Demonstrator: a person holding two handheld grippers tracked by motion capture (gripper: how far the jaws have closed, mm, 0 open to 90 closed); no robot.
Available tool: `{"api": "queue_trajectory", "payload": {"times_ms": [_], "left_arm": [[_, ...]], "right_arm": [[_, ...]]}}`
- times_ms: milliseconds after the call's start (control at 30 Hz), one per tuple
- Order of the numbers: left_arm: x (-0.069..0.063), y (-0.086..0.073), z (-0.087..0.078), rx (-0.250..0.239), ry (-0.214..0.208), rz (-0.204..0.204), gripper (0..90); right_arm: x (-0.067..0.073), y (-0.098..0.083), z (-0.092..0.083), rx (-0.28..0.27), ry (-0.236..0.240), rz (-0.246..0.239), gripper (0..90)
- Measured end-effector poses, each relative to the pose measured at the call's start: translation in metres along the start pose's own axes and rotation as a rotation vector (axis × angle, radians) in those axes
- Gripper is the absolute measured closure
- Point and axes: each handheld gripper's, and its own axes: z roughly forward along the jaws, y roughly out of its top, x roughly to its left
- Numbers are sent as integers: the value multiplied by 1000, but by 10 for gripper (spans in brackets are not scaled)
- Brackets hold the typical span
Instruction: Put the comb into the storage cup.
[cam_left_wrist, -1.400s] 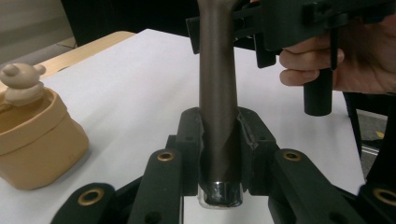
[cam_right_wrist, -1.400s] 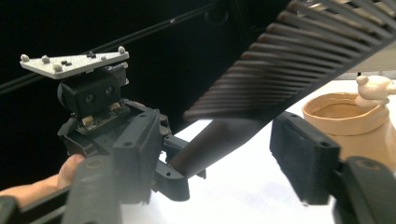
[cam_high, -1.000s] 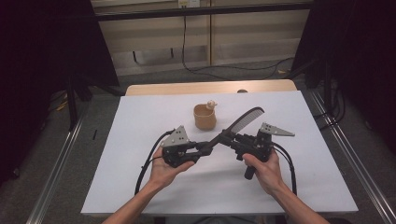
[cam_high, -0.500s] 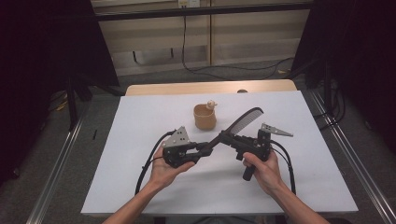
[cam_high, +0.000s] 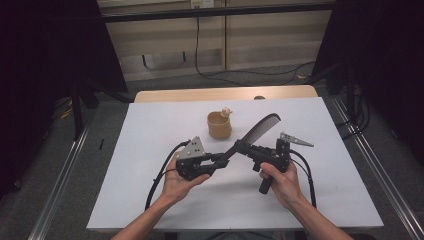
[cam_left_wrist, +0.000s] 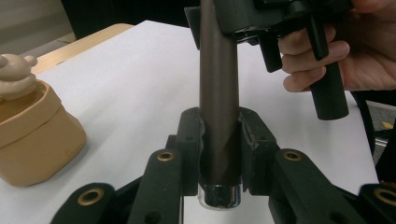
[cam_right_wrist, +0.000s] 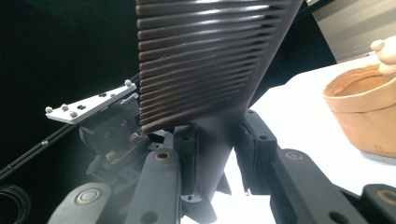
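While the left gripper (cam_high: 220, 159) clamps the comb (cam_high: 257, 131) handle mid-frame, the right gripper's (cam_high: 245, 147) jaws have just been closing round its neck, so a handover looks underway

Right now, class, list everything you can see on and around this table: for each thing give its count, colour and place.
comb: one, dark brown, held above the table between both grippers, teeth end up and to the right
cup: one, tan, with a small bear figure on its rim, on the table behind the comb
table: one, white top, wooden edge at the far side
cables: several, black, on the floor beyond the table
left hand-held gripper: one, black, shut on the comb's handle end
right hand-held gripper: one, black, jaws just been closing on the comb near its teeth
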Motion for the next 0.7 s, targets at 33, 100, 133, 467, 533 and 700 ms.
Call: {"api": "queue_trajectory", "payload": {"times_ms": [33,100,133,467,533,700], "left_arm": [[0,0,0,1,2,1,727],[0,0,1,1,3,4,726],[0,-1,1,-1,2,4,726],[-2,-2,4,8,11,28,717],[-1,-1,4,0,7,12,687],[0,-1,2,-2,12,6,602]], "right_arm": [[0,0,0,0,0,-2,711],[0,0,0,2,-6,-5,712],[0,0,0,2,-8,-6,712],[1,0,0,11,-14,-25,717],[1,0,0,16,-16,-30,720],[0,1,0,22,-24,-43,723]]}}
